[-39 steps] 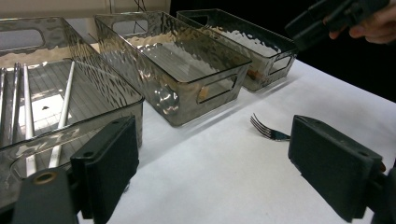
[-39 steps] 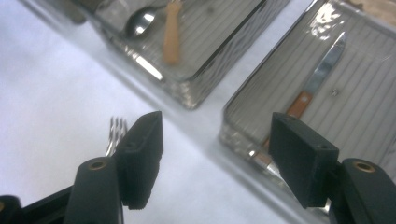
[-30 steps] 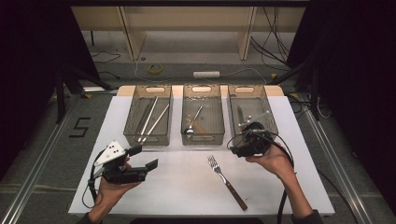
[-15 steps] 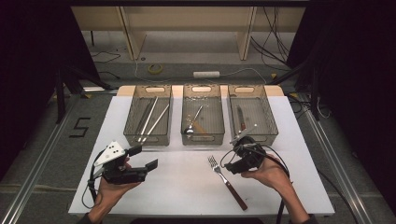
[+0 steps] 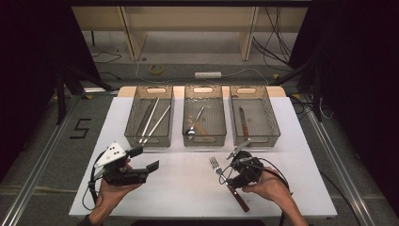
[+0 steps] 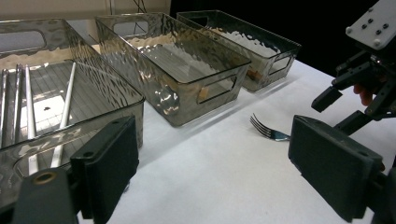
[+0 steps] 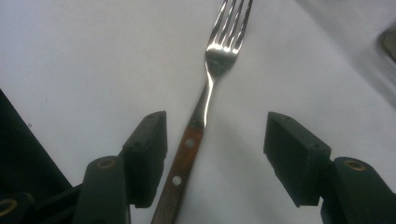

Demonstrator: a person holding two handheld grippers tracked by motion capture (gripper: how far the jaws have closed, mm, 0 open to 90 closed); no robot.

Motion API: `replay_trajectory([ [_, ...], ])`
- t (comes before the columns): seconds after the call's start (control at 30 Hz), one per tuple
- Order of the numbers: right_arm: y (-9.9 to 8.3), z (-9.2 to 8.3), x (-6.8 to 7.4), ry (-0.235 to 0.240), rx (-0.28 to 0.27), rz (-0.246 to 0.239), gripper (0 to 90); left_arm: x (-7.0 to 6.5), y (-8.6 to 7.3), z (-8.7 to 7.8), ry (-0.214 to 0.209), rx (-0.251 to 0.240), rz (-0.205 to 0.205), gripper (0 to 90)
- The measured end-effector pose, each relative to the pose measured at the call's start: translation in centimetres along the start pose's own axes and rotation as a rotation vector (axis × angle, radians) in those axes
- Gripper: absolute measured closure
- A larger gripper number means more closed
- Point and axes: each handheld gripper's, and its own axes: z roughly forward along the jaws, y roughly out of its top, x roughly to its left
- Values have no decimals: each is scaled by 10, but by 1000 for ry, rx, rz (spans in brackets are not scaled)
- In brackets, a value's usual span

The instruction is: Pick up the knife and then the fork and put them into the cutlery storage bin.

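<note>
- The fork (image 7: 212,84) lies flat on the white counter (image 5: 179,188), tines toward the bins and its brown riveted wooden handle toward the person.
- The right tool (image 5: 234,165) stands over the fork; its jaws have just been closing but are still apart, one on each side of the handle — the left pad is just beside the wood, the right pad is clear of it, and nothing is gripped.
- The left tool (image 5: 143,160) rests in the person's hand near the counter's front left, well apart from the fork, its jaws wide and empty.
- Three clear bins sit in a row at the counter's back: the left bin (image 5: 149,139) holds long metal rods, the middle bin (image 5: 204,139) a spoon, the right bin (image 5: 254,139) a knife.
- On the floor left of the counter, a marked "5" (image 5: 81,128) can be read.
</note>
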Motion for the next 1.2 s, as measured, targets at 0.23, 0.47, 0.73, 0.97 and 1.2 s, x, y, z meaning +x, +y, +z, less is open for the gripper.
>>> replay_trajectory([
  [0.23, -6, 8, 8, 9, 41, 0, 455, 0, 0, -1, 2, -3, 3, 156],
  [0.47, -10, 16, 12, 15, 66, 10, 513, 0, 1, 0, 0, -4, 2, 156],
  [0.73, -13, 22, 13, 20, 83, 12, 582, -1, 0, 1, -1, -1, 0, 156],
  [0.97, -14, 26, 13, 8, 99, -1, 628, -1, 0, 1, 1, 6, 8, 156],
  [1.2, -14, 30, 15, -2, 106, -13, 654, -1, 0, 1, -1, 4, 7, 157],
])
